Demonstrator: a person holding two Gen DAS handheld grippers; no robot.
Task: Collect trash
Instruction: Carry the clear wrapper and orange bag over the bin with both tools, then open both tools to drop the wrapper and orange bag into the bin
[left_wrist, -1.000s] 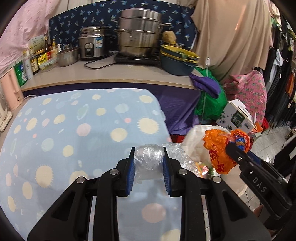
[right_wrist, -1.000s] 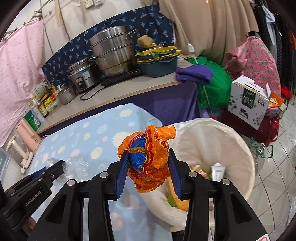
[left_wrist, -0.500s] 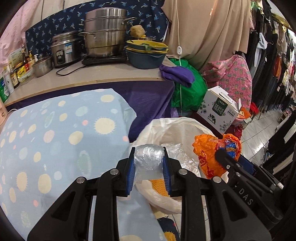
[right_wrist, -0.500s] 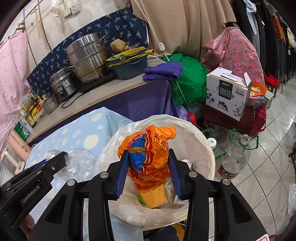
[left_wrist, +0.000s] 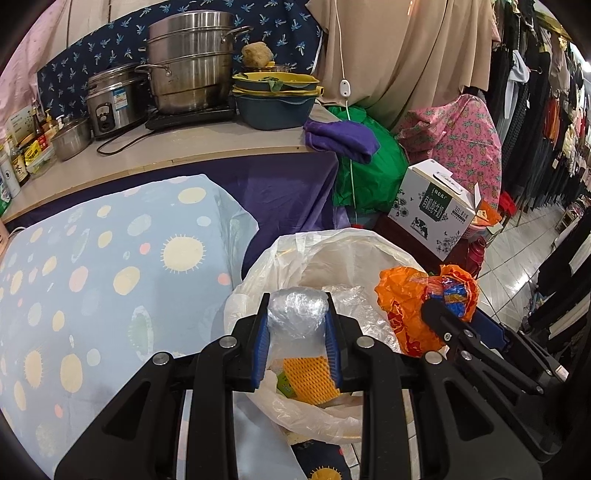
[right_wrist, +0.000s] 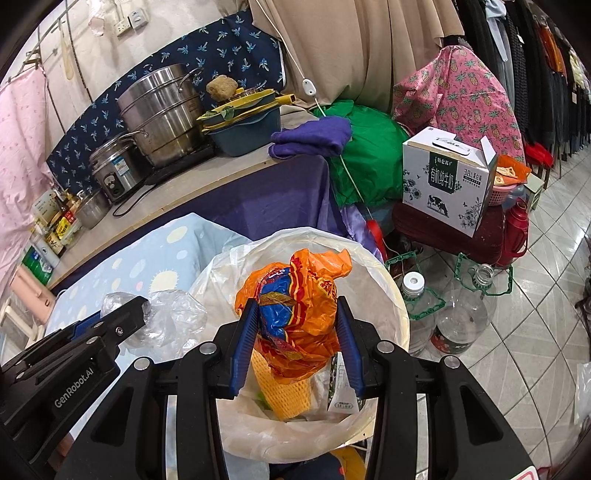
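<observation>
Centrally, a crumpled orange wrapper with blue and red print sits pinched between the blue pads of the right gripper, whose jaws stand part-way closed against its sides; the wrapper hangs directly above the mouth of the lined trash bin. Beside it, the left gripper clamps a wad of clear plastic film between its narrowly set pads, and this wad is held over the near left part of the same bin opening. Both grippers point forward and steeply downward toward the bin, the left one entering the right wrist view from the lower left and the right one entering the left wrist view from the lower right, with the two loads near each other but apart. Inside the bin, a translucent white liner is folded over the rim, and within it lie a yellow foam net, a small white carton and further scraps too jumbled to identify. Left of the bin lies a pale blue cloth with sun and dot print. Behind it a counter carries a steel steamer pot, a rice cooker and stacked basins. Right of the bin, two empty clear water jugs stand on the tiled floor below a milk carton box.
</observation>
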